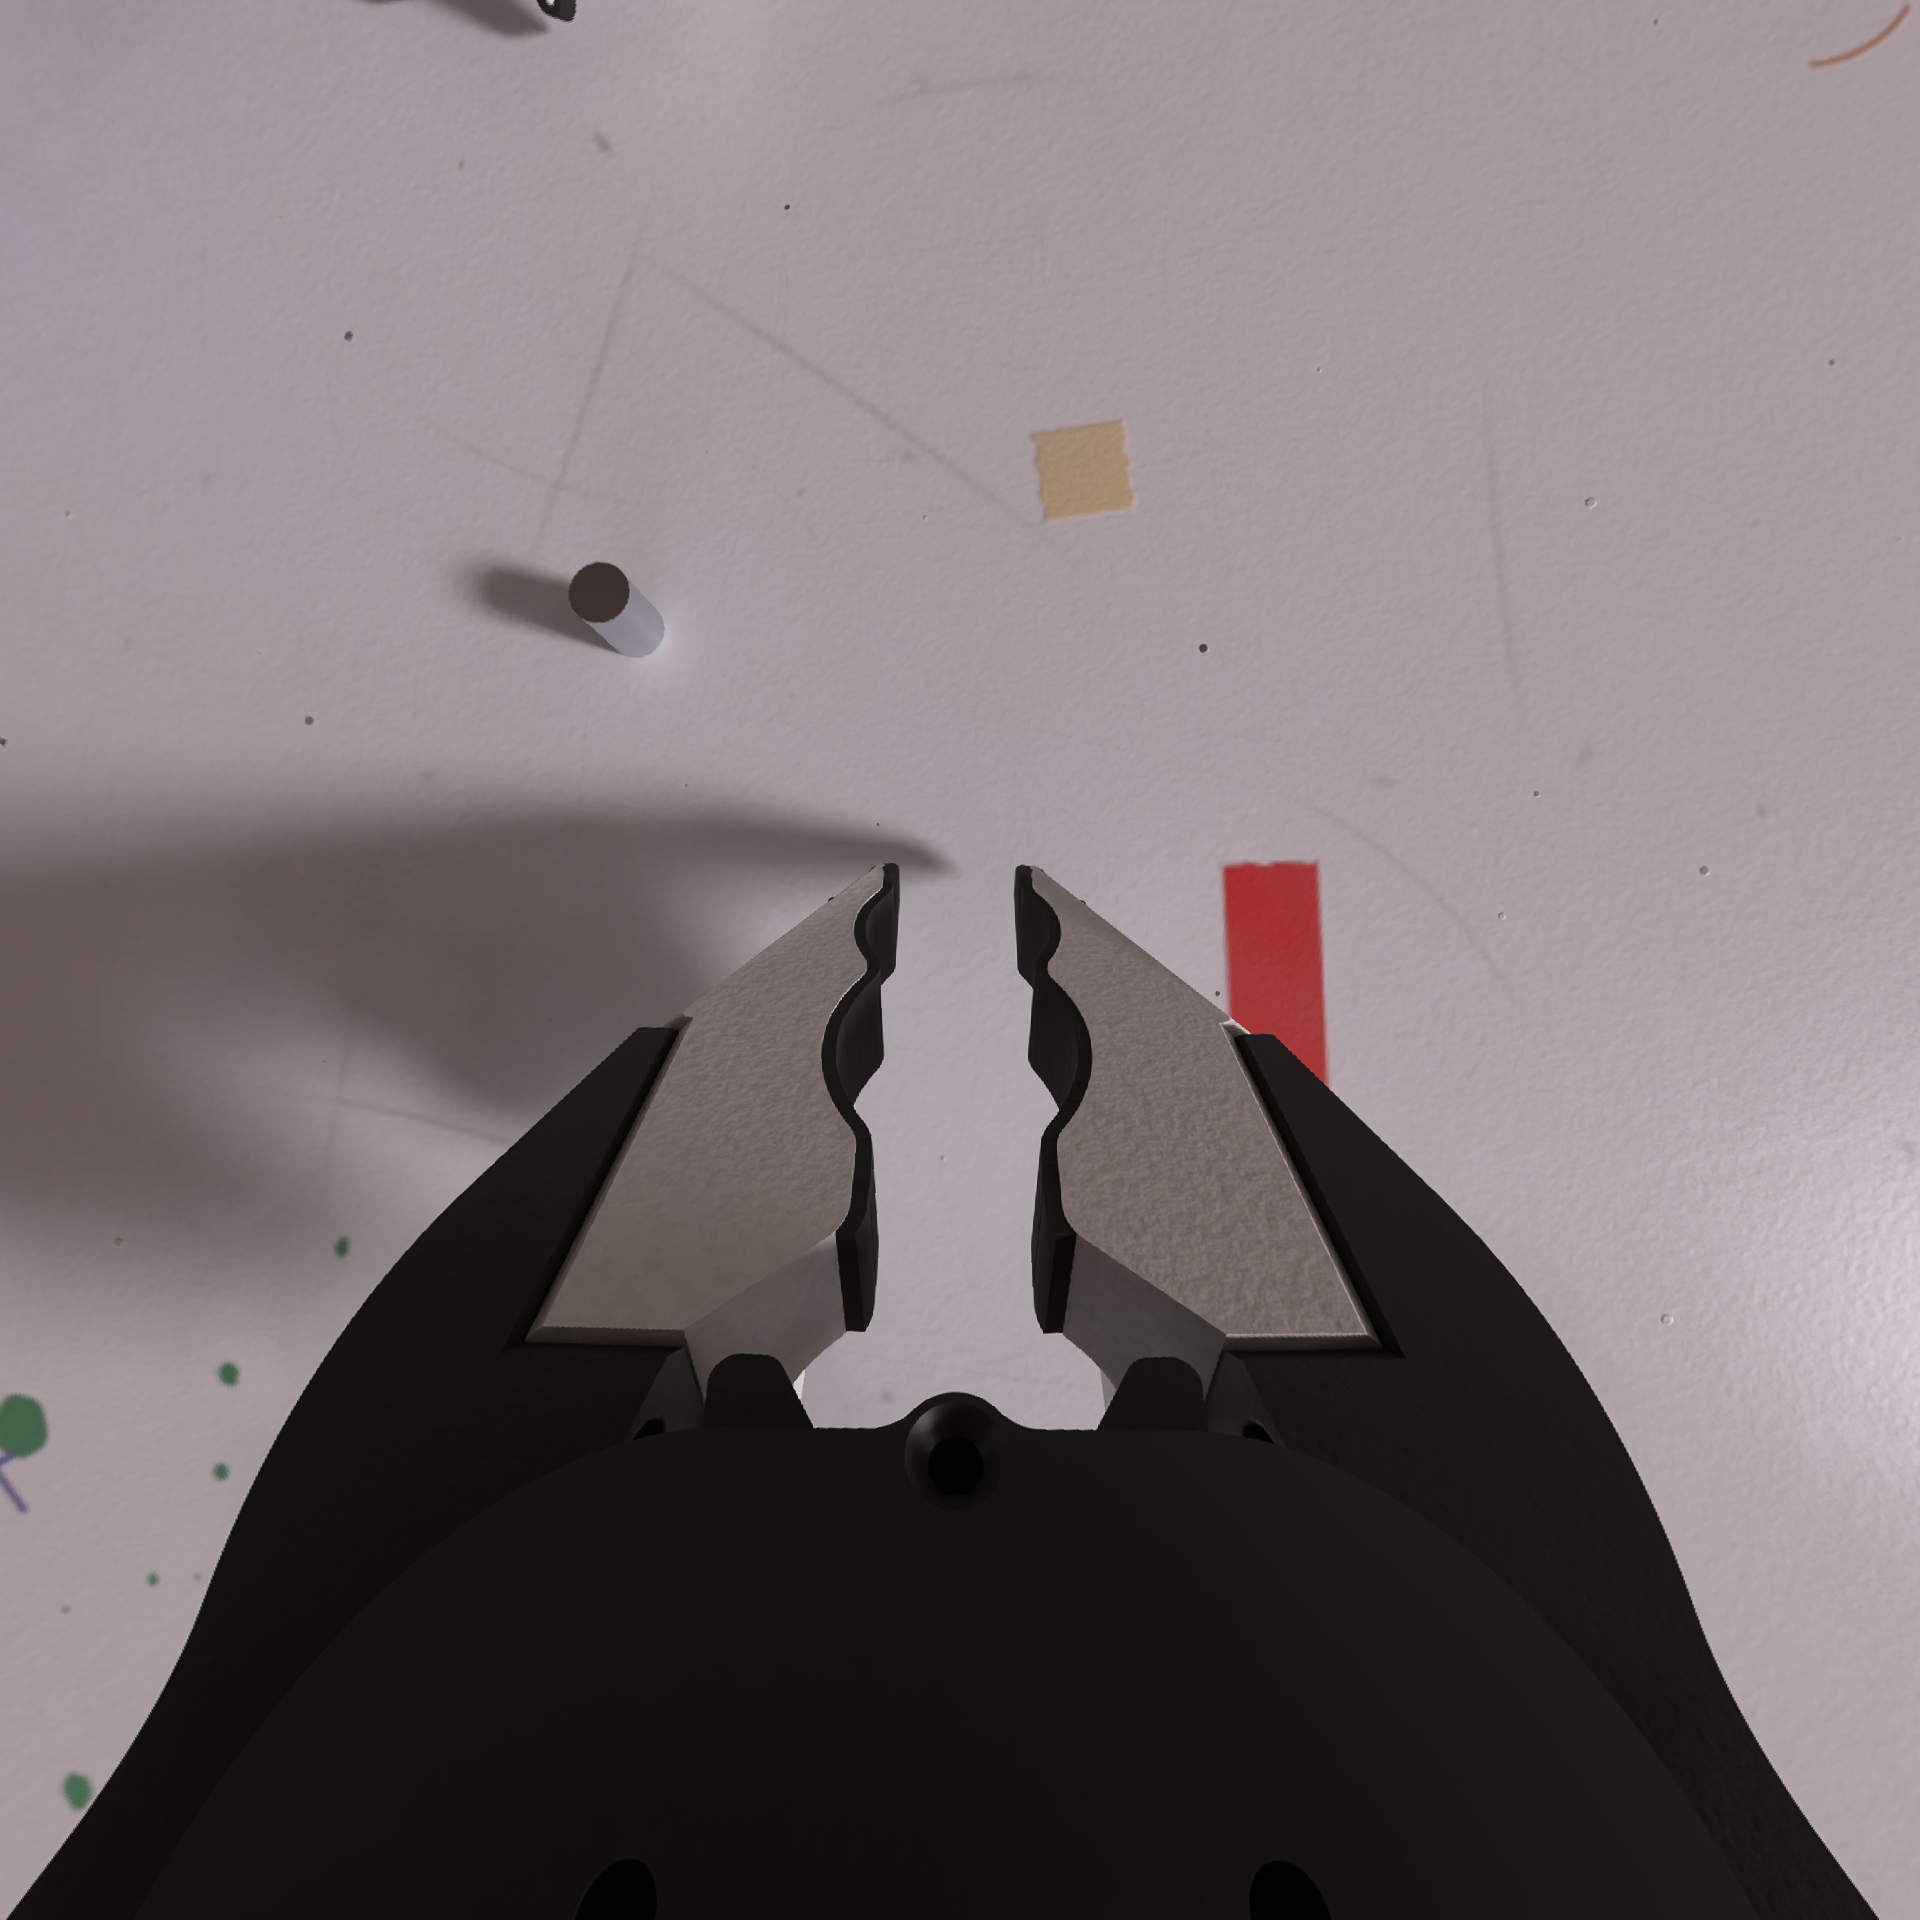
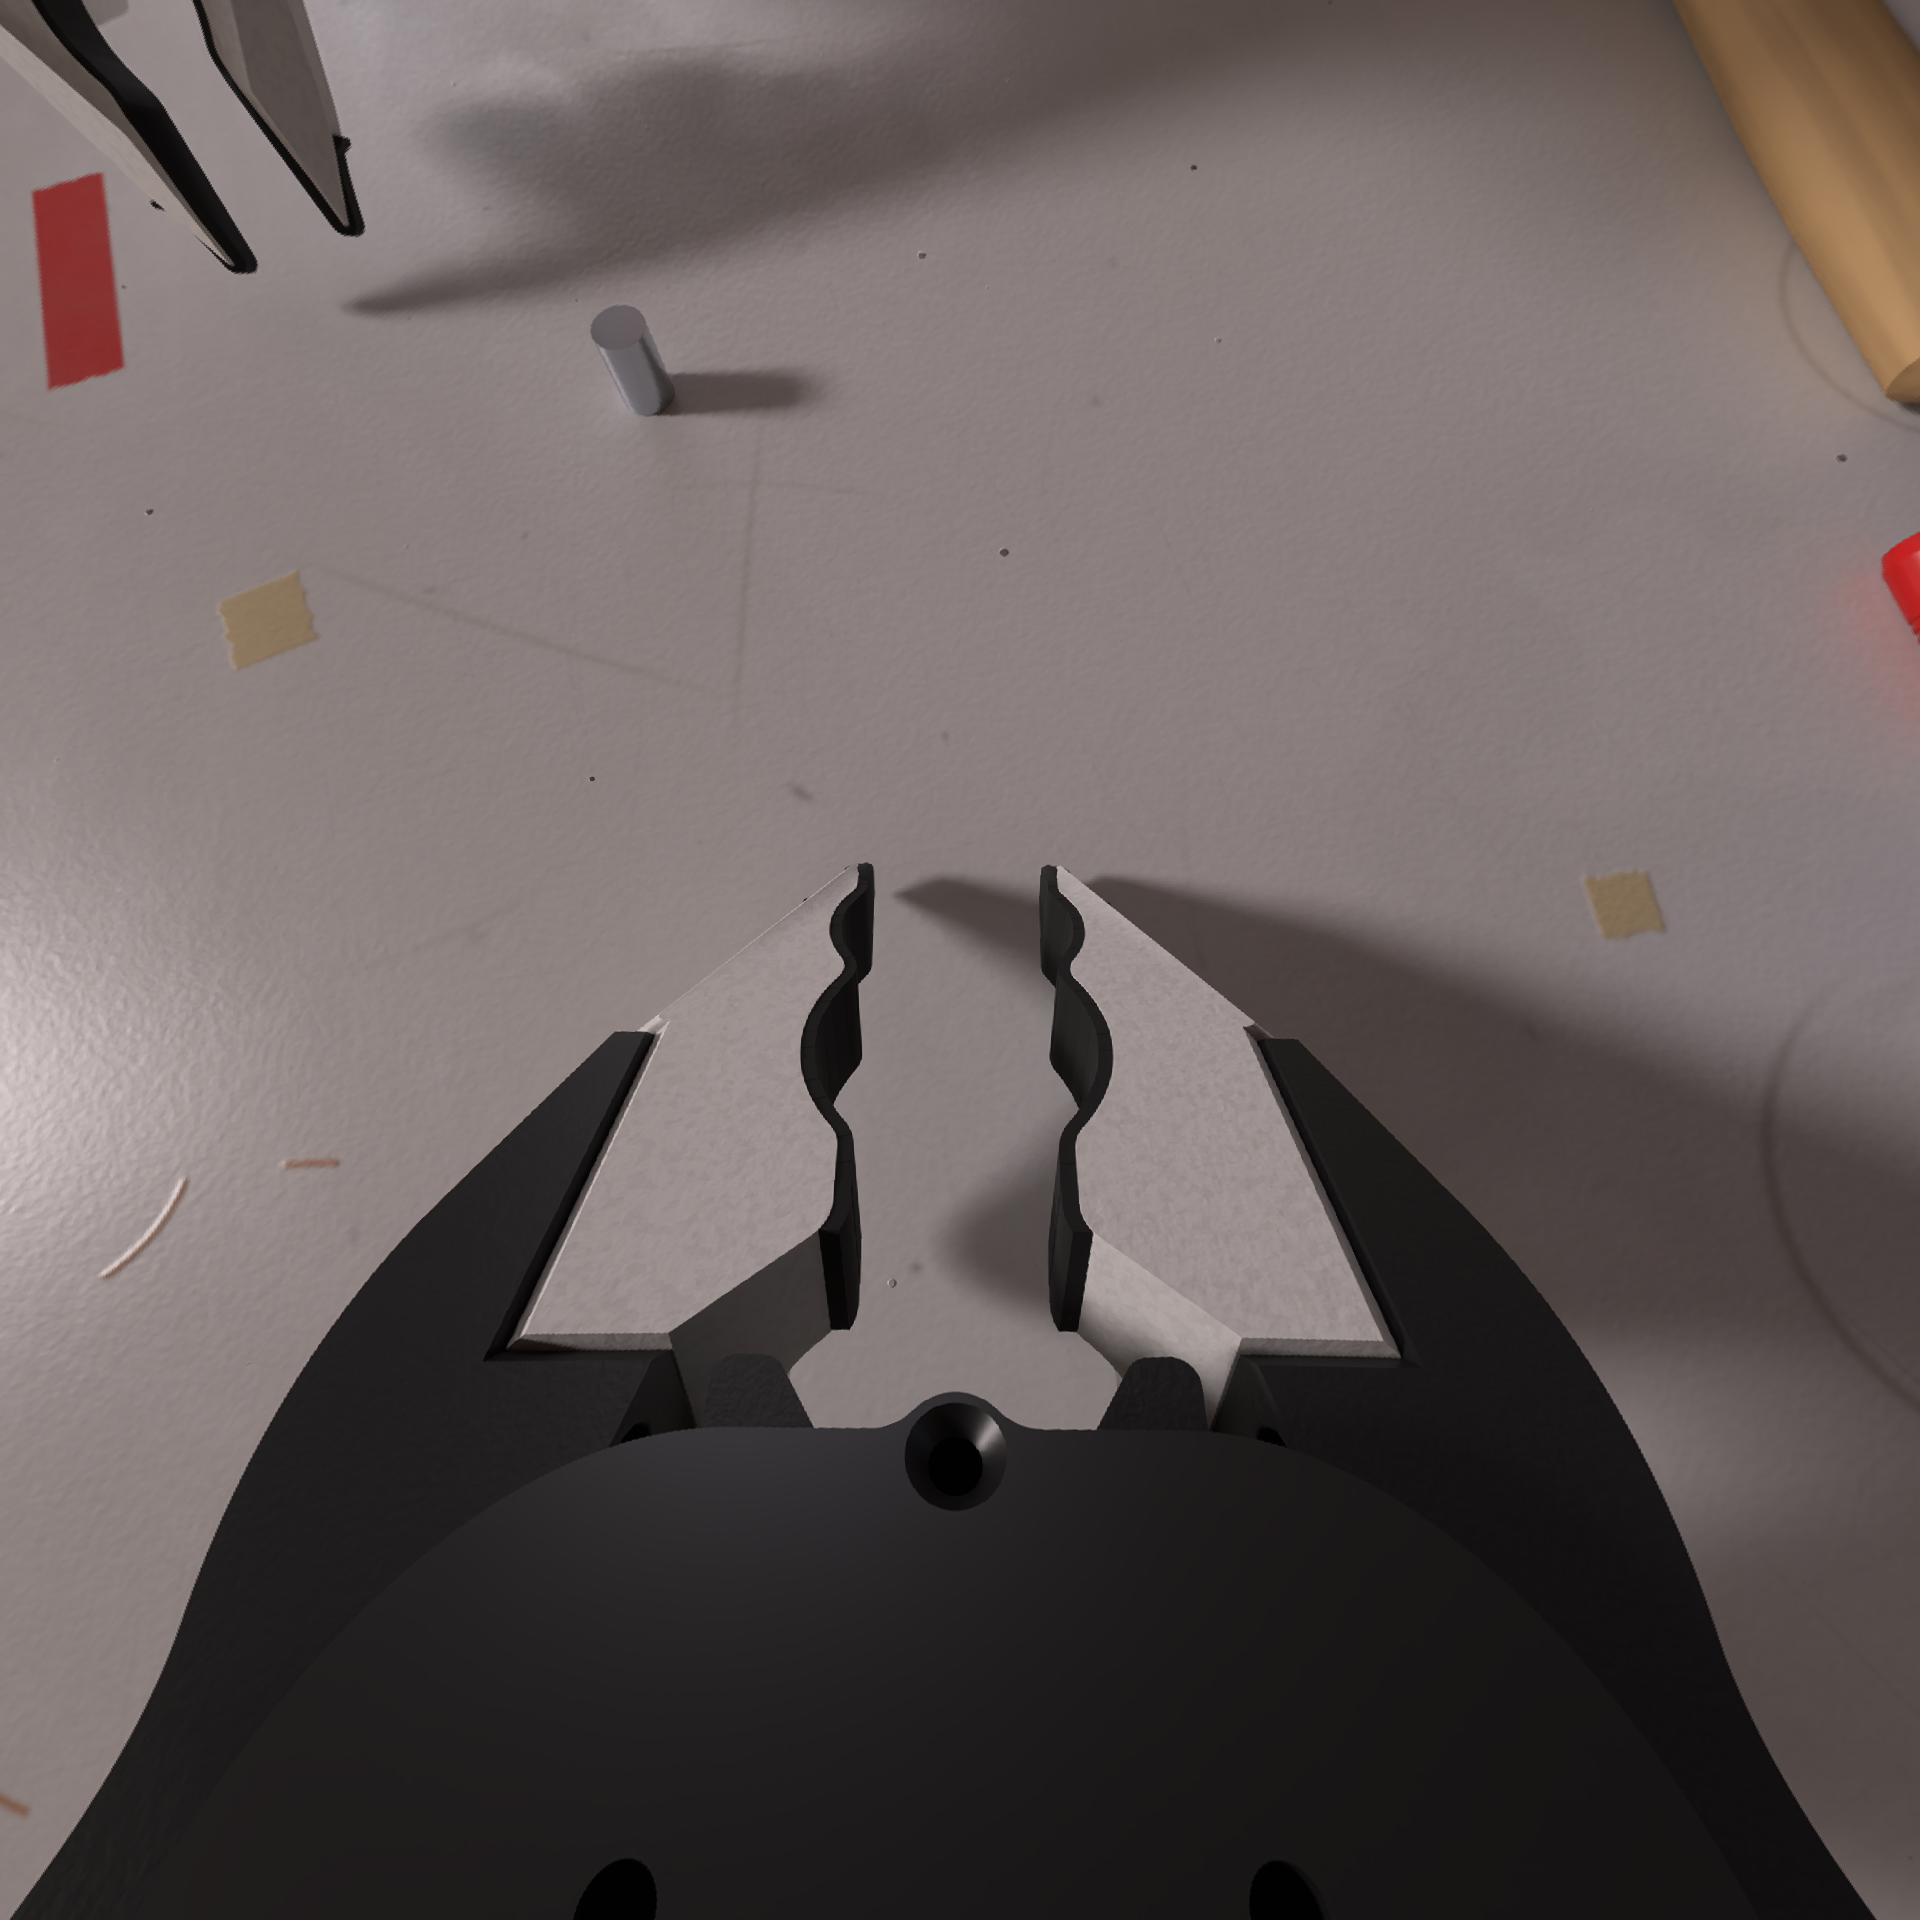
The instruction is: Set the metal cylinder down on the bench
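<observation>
A small metal cylinder [image 1: 615,609] stands upright on the pale grey bench [image 1: 1351,260], ahead and to the left of my left gripper [image 1: 956,873]. The left gripper is open and empty, well above the bench. In the right wrist view the cylinder [image 2: 632,360] stands far ahead and left of my right gripper [image 2: 956,873], which is open and empty. The left gripper's fingers [image 2: 281,135] show at the top left of that view, left of the cylinder and apart from it.
A red tape strip [image 1: 1274,966] and a tan tape square [image 1: 1081,470] lie flat on the bench. In the right wrist view a wooden dowel [image 2: 1808,177] lies at the top right, a red object [image 2: 1903,592] at the right edge, and another tan square [image 2: 1623,904] to the right.
</observation>
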Controlling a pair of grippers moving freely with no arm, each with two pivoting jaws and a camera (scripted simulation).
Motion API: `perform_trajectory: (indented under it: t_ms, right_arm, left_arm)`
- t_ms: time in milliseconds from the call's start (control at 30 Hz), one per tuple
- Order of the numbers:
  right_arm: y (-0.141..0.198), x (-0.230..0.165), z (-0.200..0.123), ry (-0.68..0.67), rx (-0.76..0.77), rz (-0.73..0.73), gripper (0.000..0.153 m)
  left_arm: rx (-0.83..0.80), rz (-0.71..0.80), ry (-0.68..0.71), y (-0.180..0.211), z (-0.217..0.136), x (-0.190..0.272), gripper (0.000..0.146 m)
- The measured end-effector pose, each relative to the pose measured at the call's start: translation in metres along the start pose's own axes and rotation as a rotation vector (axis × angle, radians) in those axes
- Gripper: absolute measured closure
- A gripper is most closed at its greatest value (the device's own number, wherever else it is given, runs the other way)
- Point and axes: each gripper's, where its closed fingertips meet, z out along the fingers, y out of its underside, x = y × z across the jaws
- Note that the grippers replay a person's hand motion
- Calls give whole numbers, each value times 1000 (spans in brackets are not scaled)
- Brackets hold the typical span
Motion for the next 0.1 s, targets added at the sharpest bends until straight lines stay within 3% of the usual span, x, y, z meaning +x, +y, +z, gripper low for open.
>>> perform_trajectory:
  t_ms: [100]
  right_arm:
    - [0, 0, 0, 7, 1, -7, 121]
  left_arm:
    - [-6, 31, 1, -3, -2, -1, 124]
